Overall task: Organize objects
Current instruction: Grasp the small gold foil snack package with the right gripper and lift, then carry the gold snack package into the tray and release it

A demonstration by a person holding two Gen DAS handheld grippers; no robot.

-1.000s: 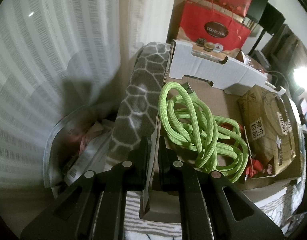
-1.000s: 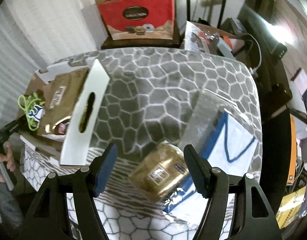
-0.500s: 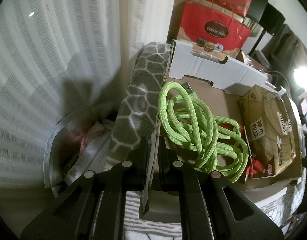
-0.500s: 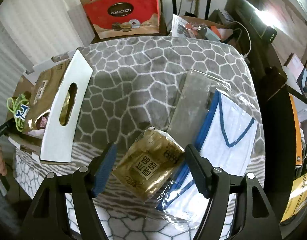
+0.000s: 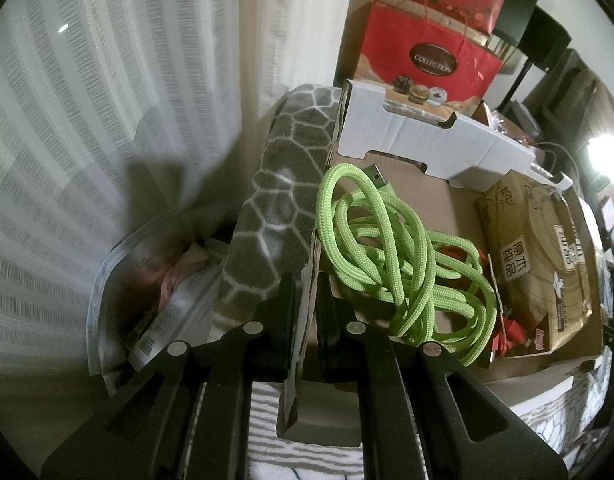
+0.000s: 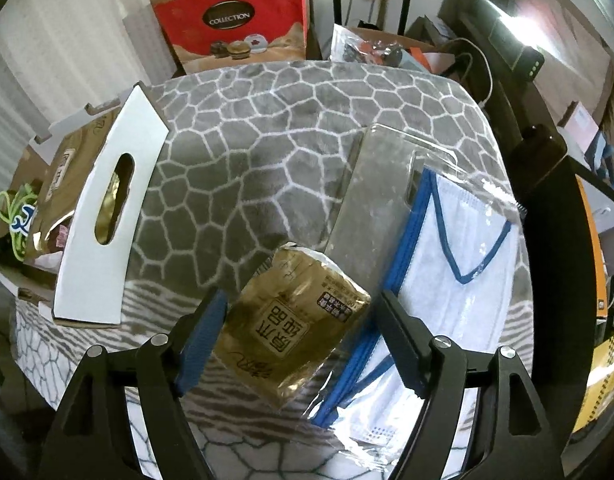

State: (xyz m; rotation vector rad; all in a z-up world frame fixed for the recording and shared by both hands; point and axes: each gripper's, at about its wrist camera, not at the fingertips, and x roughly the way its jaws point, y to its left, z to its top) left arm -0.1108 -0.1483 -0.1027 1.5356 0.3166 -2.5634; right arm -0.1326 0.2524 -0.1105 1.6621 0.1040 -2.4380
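The gold foil packet with dark Chinese lettering lies on the grey hexagon-patterned blanket covering the table, between the wide-spread fingers of the right tongs, which hold nothing. Its right edge overlaps the clear bag of blue-trimmed white masks. The left tongs are clenched on the side wall of the white-and-brown cardboard box, which contains a coiled lime-green braided cable, a red cable and another gold foil pouch

Gold tissue pack lying flat at six o'clock, cardboard box open at nine o'clock, holding green cable
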